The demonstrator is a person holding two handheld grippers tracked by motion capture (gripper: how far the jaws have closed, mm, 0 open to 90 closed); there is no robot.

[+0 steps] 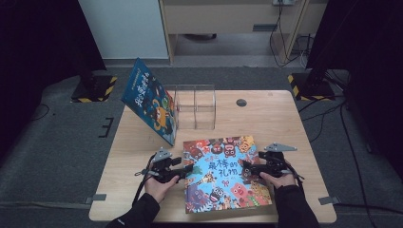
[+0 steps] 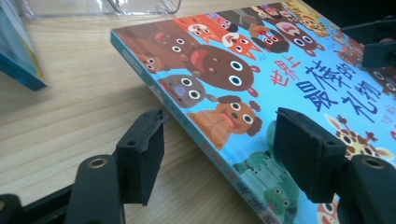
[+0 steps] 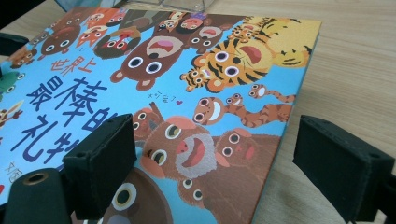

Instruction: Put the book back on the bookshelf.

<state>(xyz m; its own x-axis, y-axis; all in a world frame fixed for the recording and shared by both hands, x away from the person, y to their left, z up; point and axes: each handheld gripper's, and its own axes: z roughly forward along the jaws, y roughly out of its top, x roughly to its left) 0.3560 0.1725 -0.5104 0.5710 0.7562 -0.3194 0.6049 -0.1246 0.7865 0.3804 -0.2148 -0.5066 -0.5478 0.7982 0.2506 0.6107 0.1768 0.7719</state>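
Note:
A colourful picture book [image 1: 225, 173] with cartoon animals on a blue cover lies flat at the front of the wooden table [image 1: 138, 142]. My left gripper [image 1: 189, 169] is at its left edge. In the left gripper view the jaws [image 2: 219, 149] stand open astride the book's [image 2: 243, 79] spine, one pad over the table and one over the cover. My right gripper [image 1: 244, 168] is at the book's right side. Its open jaws [image 3: 212, 158] straddle the right edge of the book [image 3: 187, 79], neither pad pressing on it.
A second blue picture book [image 1: 149, 99] stands tilted against a clear acrylic holder [image 1: 196, 107] at the back of the table. A small dark round cap [image 1: 241, 102] sits behind on the right. Striped stand bases [image 1: 92, 88] [image 1: 311, 85] rest on the floor beyond.

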